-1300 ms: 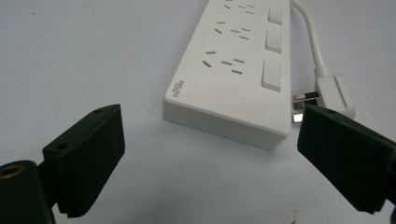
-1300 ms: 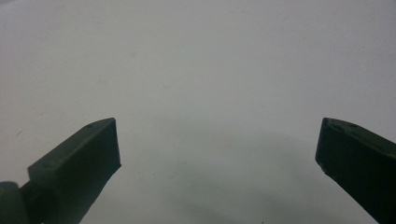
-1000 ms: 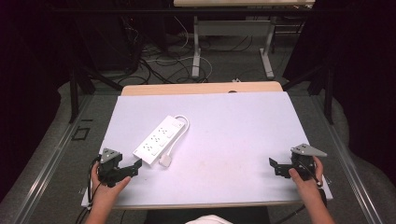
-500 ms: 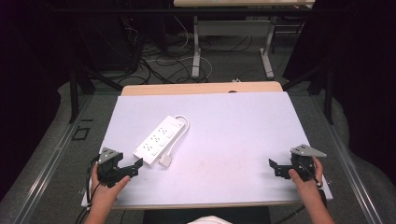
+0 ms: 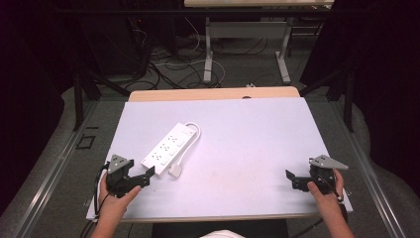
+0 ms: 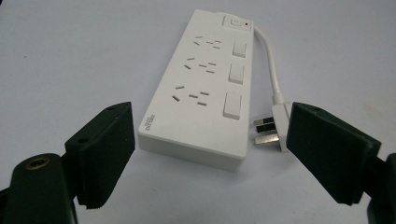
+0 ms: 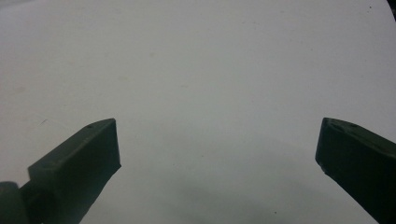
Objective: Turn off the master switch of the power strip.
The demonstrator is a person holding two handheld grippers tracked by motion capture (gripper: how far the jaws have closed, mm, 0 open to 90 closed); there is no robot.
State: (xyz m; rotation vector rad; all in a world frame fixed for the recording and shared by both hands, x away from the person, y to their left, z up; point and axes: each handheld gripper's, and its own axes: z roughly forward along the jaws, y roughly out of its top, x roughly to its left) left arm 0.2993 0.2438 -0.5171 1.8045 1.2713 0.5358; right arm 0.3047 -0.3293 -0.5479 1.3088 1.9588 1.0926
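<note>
Your left gripper [image 5: 146, 176] sits at the near left corner of the table [image 5: 247, 129], jaws spread wide and holding nothing. In the left gripper view the power strip [image 6: 201, 88] lies just ahead of those jaws, its short near end squarely between them but not touching either pad. Your right gripper [image 5: 291, 177] rests near the right edge, well apart from the strip, jaws also wide and empty over bare tabletop.

The strip lies flat on the left half of the table, angled so its length runs away from you toward the middle. Three sockets run down one side, three rocker switches beside them, with a master button at the far end. A short cable [image 6: 272, 70] leaves that far end, loops back along the switch side and ends in a plug [image 6: 271, 130] lying just beside the near corner, pins bare.

Expect a rigid, light, hollow plastic body with a smooth, glossy shell; it will likely slide on this smooth top if you push instead of clamping. Take it across its width, on the two long side walls, close to the near end, where your opening already looks wide enough. Keep the pads off the rockers, which may click under pressure. The cable looks stiff and short, so the plug will probably trail and swing once the body lifts; watch that it does not snag under your right-hand jaw, which it lies close to.
</note>
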